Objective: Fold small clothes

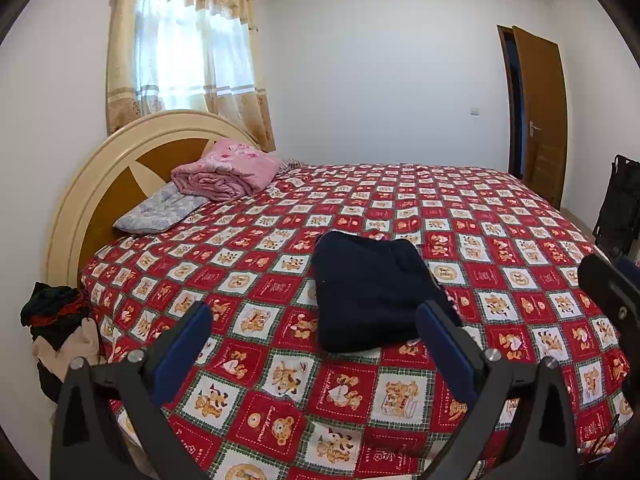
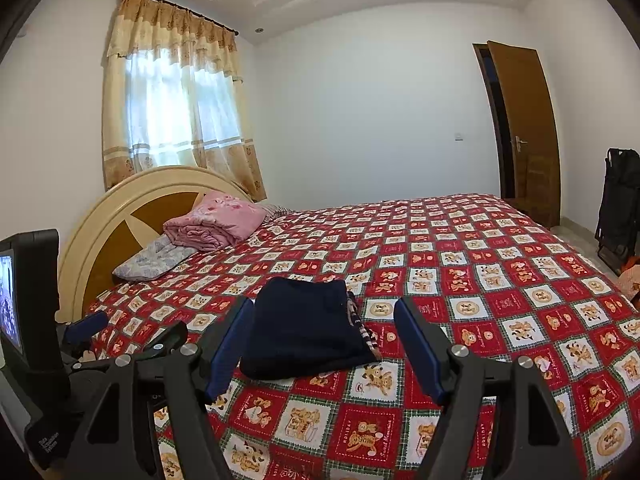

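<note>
Bed point(image 1: 500, 248) with red bear-print cover fills my view. Pink blanket point(image 1: 228, 170) (folded, on pale pillow point(image 1: 156, 214)) by headboard. Navy garment point(image 2: 300, 332) lies folded on near part of cover. My left gripper point(image 1: 316, 344) and right gripper point(image 2: 324, 340): fingers apart, holding nothing.
</note>
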The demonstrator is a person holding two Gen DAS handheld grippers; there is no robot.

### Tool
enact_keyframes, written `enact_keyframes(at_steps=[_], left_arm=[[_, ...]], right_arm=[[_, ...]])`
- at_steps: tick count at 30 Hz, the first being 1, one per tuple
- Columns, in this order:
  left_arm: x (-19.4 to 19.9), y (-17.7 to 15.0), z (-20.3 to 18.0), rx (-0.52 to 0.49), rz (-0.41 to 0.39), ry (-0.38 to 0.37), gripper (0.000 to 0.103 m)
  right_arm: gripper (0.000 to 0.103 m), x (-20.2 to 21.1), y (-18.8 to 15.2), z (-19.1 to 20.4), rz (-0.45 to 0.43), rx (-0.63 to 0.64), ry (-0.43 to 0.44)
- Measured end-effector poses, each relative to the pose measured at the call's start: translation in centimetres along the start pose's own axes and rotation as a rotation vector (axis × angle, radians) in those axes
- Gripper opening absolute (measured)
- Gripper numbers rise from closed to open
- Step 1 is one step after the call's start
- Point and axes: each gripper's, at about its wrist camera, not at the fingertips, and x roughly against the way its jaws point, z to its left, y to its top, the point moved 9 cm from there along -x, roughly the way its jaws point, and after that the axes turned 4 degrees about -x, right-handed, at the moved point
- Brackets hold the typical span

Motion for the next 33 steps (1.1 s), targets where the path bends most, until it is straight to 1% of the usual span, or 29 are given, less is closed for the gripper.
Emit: enact_keyframes(at_steps=[16, 24, 28, 30, 33], left_arm=[[0.08, 0.09, -0.24, 0.003, 0.0, -0.01, 0.103], [0.11, 0.34, -0.26, 0.0, -0.003, -0.003, 0.103], [0.18, 0.42, -0.1, -0.008, -0.008, 0.012, 0.103], [0.21, 0.51, -0.09, -0.006, -0.012, 0.003, 0.103], [-0.07, 0.42, -0.1, 0.013, -0.001, -0.033, 0.103]], right_arm=[[0.073, 0.09, 0.03, 0.13, -0.007, -0.006, -0.003], [0.073, 0.17, -0.09, 0.32, -0.007, -0.004, -0.006], [0.073, 0.14, -0.11, 0.32, -0.006, -0.005, -0.006], [0.073, 0.15, -0.18, 0.46, -0.003, -0.007, -0.007], [0.073, 0.14, -0.28, 0.57, 0.0, -0.01, -0.01]])
